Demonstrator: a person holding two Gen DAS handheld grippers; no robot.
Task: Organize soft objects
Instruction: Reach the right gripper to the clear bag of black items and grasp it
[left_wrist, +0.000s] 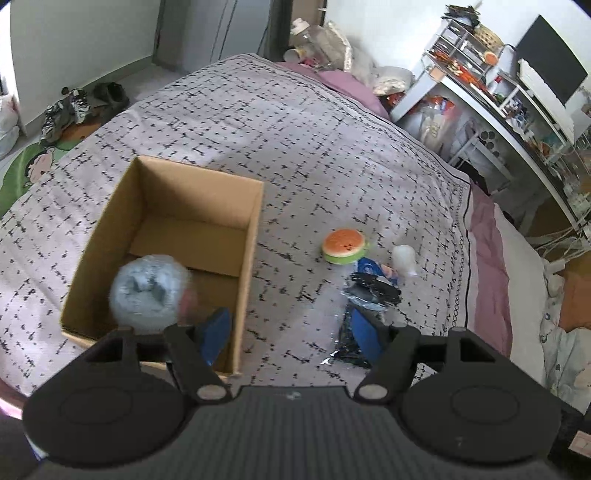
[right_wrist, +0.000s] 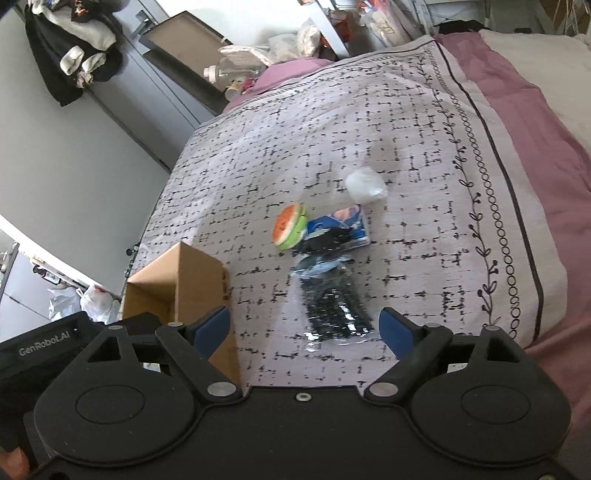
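Note:
An open cardboard box (left_wrist: 255, 206) sits on the patterned bedspread; its corner shows in the right wrist view (right_wrist: 199, 280). A blurred pale blue bundle in clear plastic (left_wrist: 149, 291) is over the box's near end, just beyond my left gripper (left_wrist: 290, 332), which is open and holds nothing. On the bed lie a watermelon-slice squishy (left_wrist: 343, 245) (right_wrist: 290, 227), a white soft lump (left_wrist: 404, 258) (right_wrist: 364, 188), a blue packet (left_wrist: 373, 267) (right_wrist: 340, 223) and a black item in a clear bag (left_wrist: 364, 314) (right_wrist: 332, 299). My right gripper (right_wrist: 304, 328) is open above the black bag.
The bed's pink edge (right_wrist: 517, 110) runs along the right. A cluttered white desk with a monitor (left_wrist: 509, 92) stands beyond the bed. Shoes and a green rug (left_wrist: 66, 114) lie on the floor at the left. Grey cabinets with hanging clothes (right_wrist: 81, 55) line the far wall.

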